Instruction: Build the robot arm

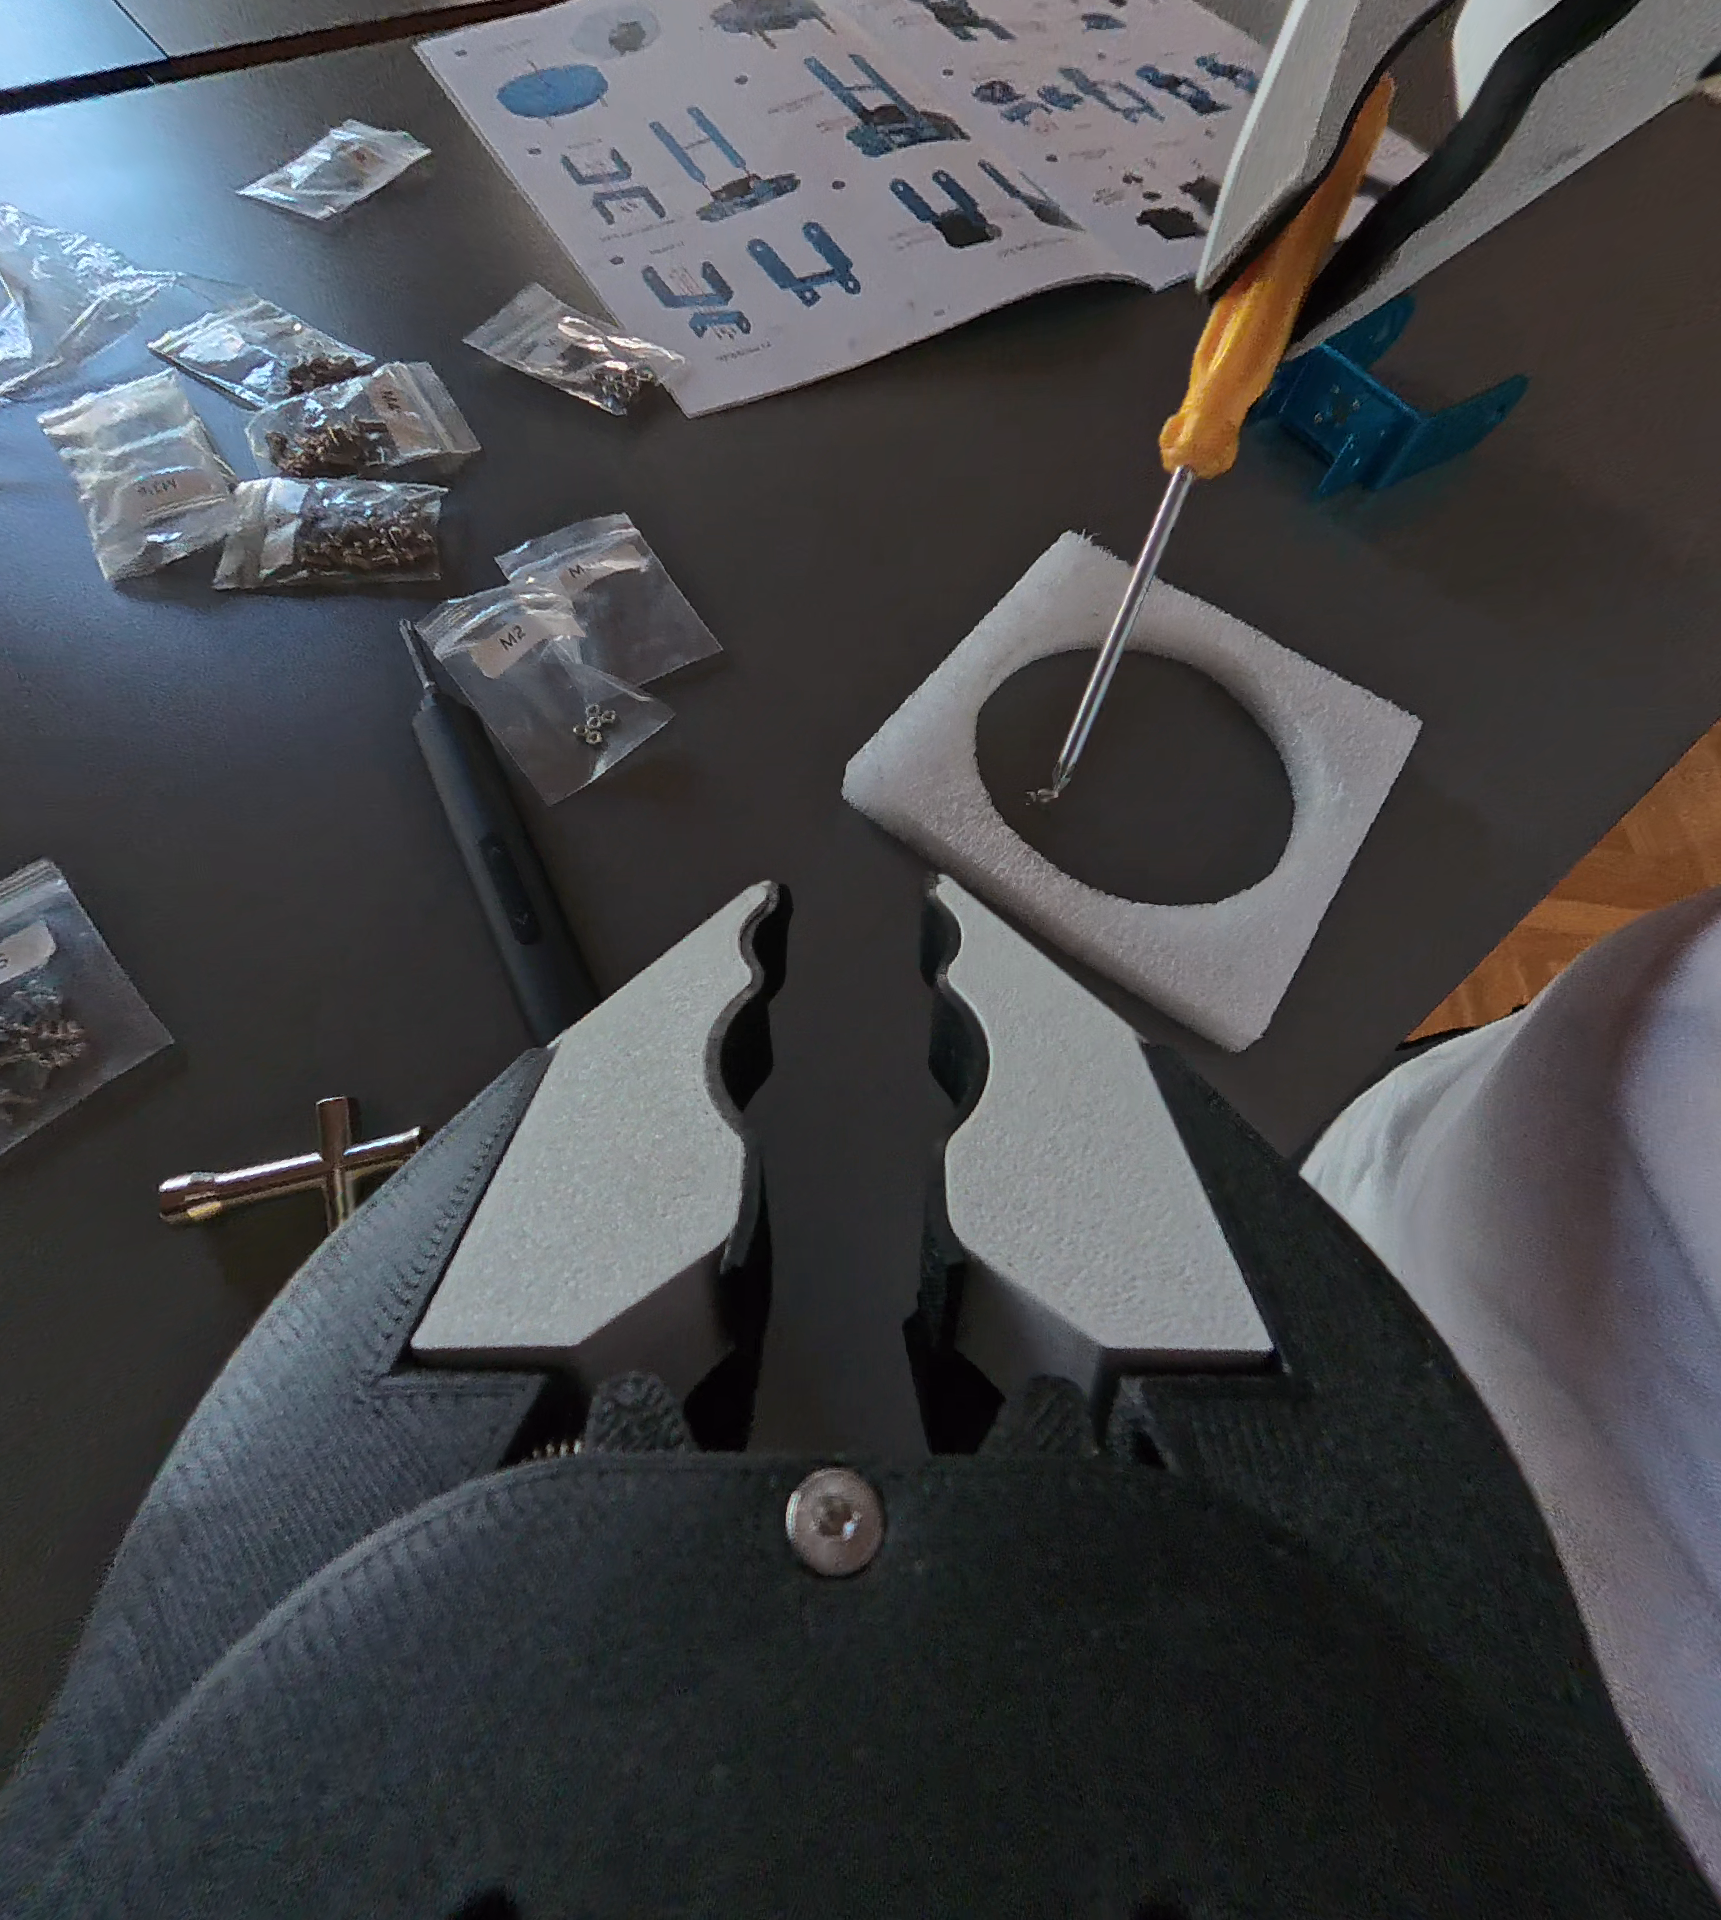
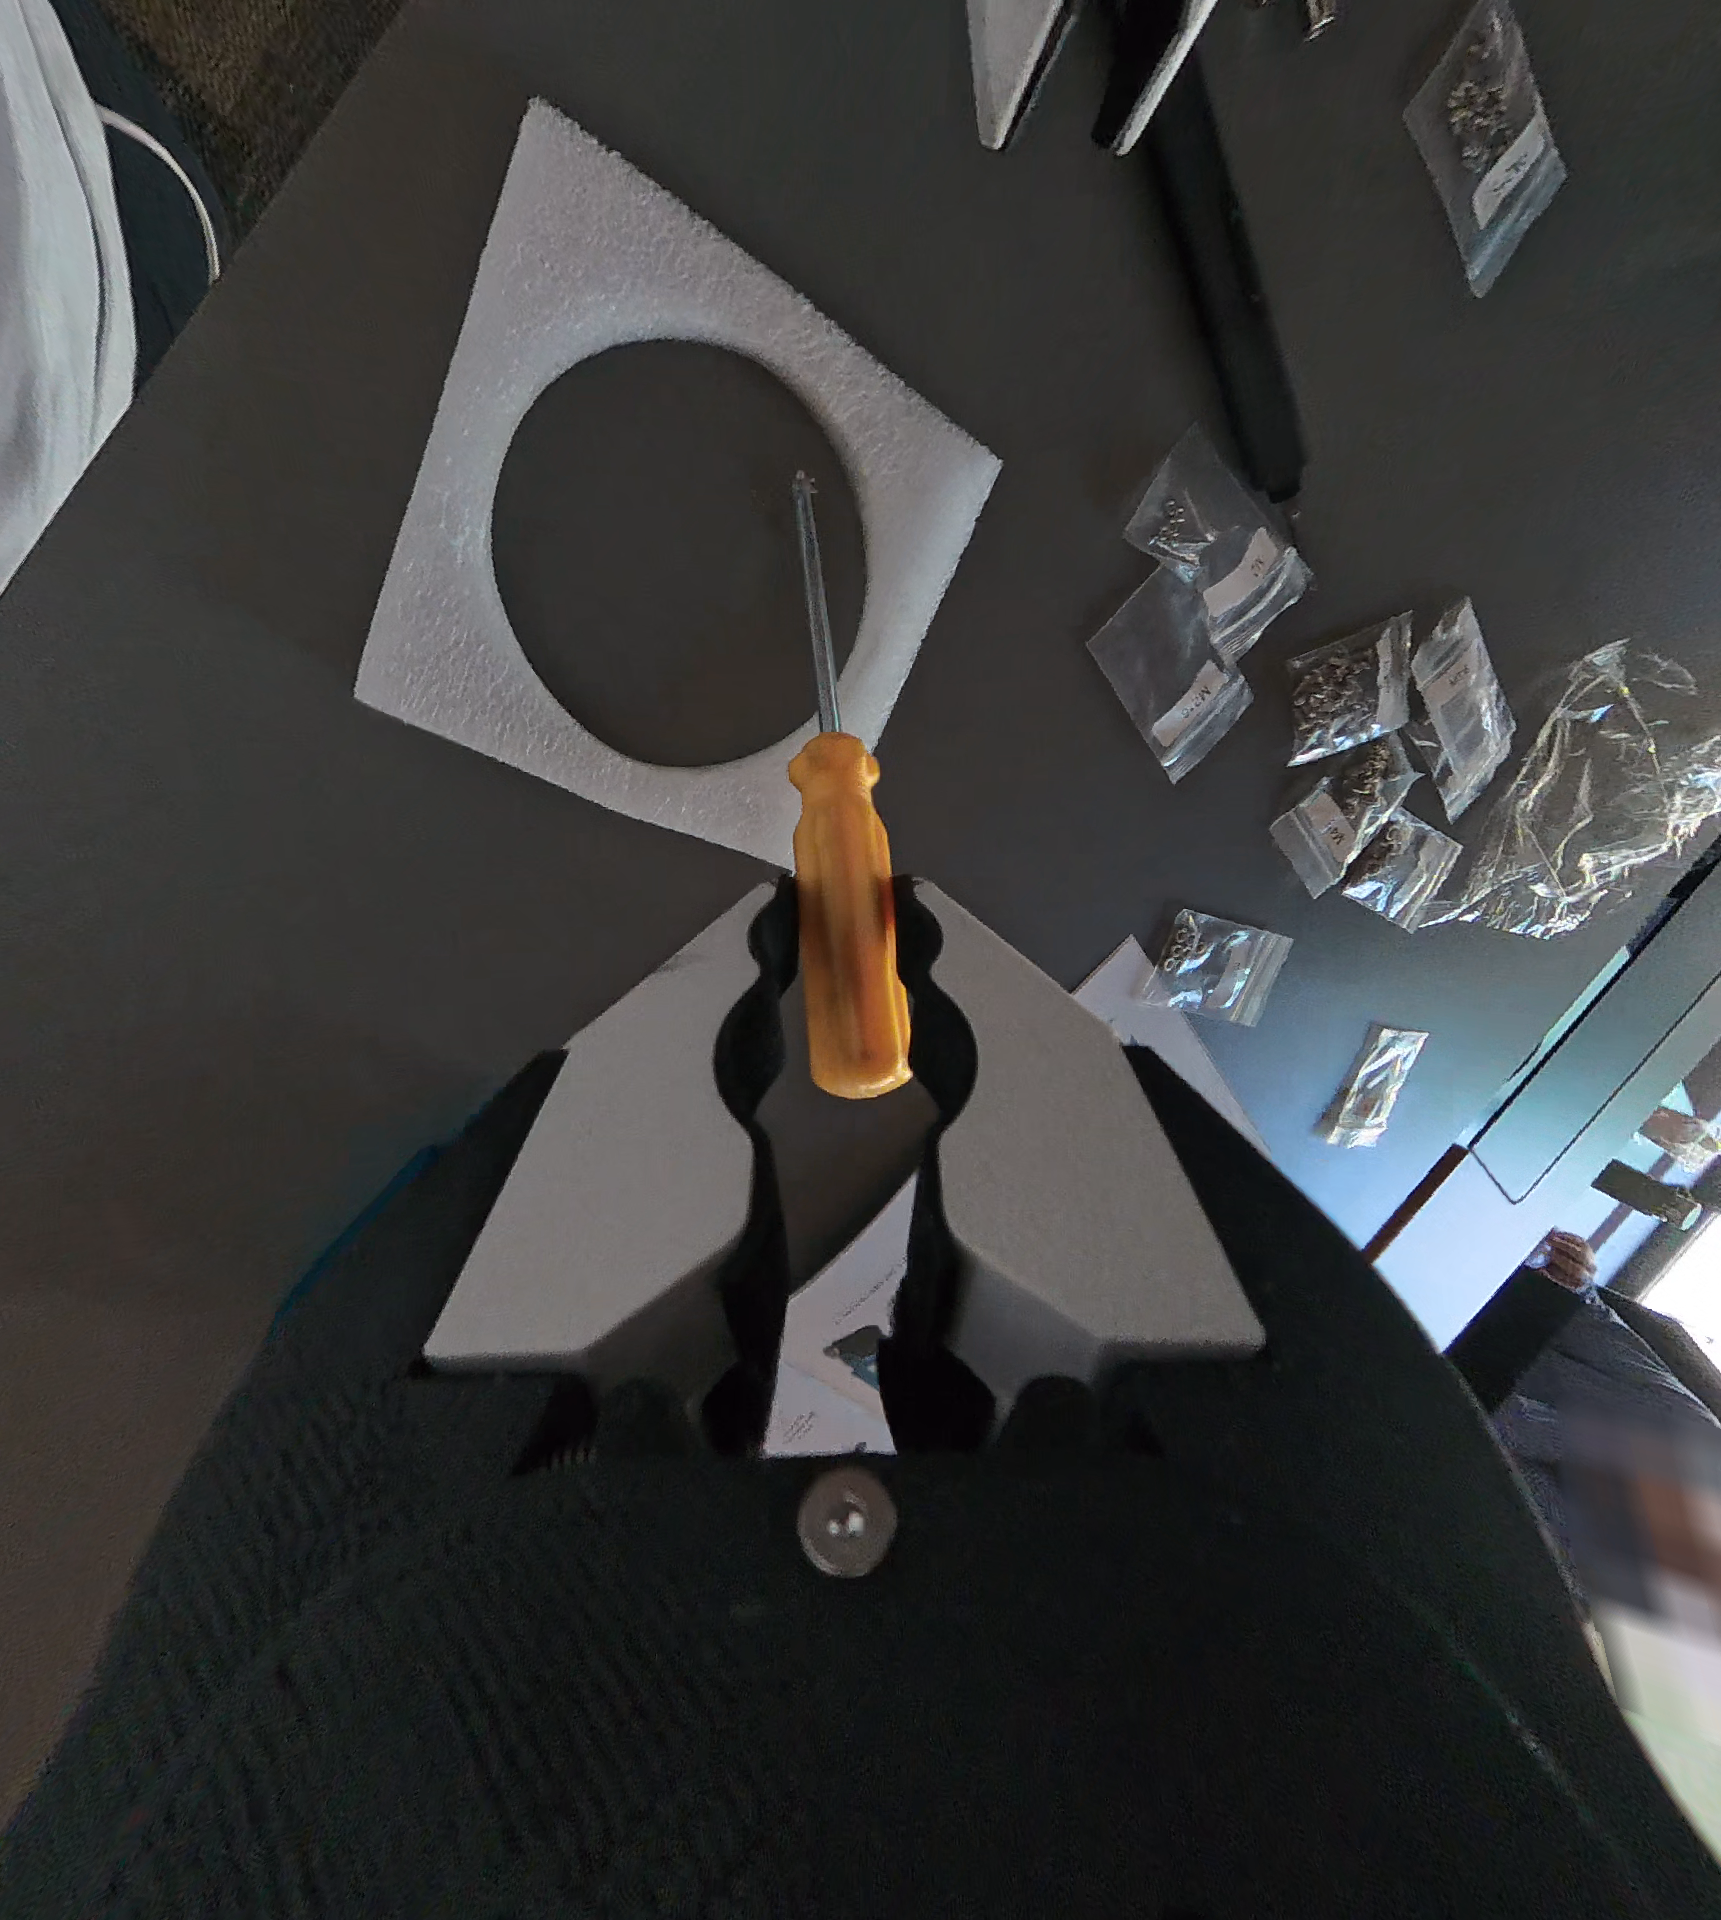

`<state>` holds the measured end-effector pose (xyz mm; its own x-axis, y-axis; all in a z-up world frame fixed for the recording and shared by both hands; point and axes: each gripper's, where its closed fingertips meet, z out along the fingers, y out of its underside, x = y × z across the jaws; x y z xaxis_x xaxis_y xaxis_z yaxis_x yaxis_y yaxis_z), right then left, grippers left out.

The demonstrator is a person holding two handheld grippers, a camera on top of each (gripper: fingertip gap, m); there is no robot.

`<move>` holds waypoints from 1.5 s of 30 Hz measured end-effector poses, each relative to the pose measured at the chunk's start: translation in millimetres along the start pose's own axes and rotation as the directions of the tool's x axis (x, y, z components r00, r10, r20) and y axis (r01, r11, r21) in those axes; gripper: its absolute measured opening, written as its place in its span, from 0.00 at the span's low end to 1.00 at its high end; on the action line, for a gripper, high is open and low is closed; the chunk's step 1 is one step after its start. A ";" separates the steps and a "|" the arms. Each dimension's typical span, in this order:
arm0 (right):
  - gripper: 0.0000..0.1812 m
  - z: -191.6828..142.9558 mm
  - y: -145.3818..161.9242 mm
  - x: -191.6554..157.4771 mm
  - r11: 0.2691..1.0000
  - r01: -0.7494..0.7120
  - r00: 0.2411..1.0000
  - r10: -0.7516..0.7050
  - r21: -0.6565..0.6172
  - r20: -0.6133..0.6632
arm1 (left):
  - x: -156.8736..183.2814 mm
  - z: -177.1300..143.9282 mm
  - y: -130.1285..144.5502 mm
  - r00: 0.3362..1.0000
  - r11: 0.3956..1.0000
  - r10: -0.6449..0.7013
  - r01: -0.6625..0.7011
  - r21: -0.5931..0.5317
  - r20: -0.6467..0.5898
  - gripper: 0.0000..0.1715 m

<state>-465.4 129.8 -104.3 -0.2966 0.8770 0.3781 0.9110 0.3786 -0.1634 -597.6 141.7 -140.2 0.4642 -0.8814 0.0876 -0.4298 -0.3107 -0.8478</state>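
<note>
My right gripper (image 2: 843, 894) is shut on the orange handle of a small screwdriver (image 2: 851, 914). Its thin metal shaft points down into the round hole of a white foam square (image 2: 690, 260) on the dark table. In the left wrist view the screwdriver (image 1: 1251, 312) tip rests on a tiny screw (image 1: 1043, 795) inside the foam square (image 1: 1147, 914). My left gripper (image 1: 854, 909) is open and empty, hovering above the table just left of the foam. The left gripper's fingers (image 2: 1012, 73) show at the top of the right wrist view.
Several small clear bags of screws (image 1: 336, 520) lie left of the foam. A dark pen-shaped driver (image 1: 492, 862) and a metal cross wrench (image 1: 316, 1169) lie near my left gripper. An open instruction booklet (image 1: 783, 187) and a blue bracket (image 1: 1375, 416) sit farther back. A person's white sleeve (image 1: 1614, 1351) is right. My right fingertips sit around 15 cm from my left ones. My left gripper's tips are some 6 cm from the white foam square (image 2: 690, 260). It is also in sight in the left wrist view (image 1: 1124, 942).
</note>
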 end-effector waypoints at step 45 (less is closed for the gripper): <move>0.10 -35.4 29.6 -40.4 0.796 -0.482 0.837 0.542 0.365 -0.075 | 71.2 69.6 -37.1 0.957 0.983 0.179 -0.183 0.006 -0.229 0.01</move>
<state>-416.3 95.0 -92.2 0.2665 0.9172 0.2962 0.7639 -0.0136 -0.6451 -494.7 115.2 -138.9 0.1896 -0.9805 0.0516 -0.5025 -0.1421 -0.8528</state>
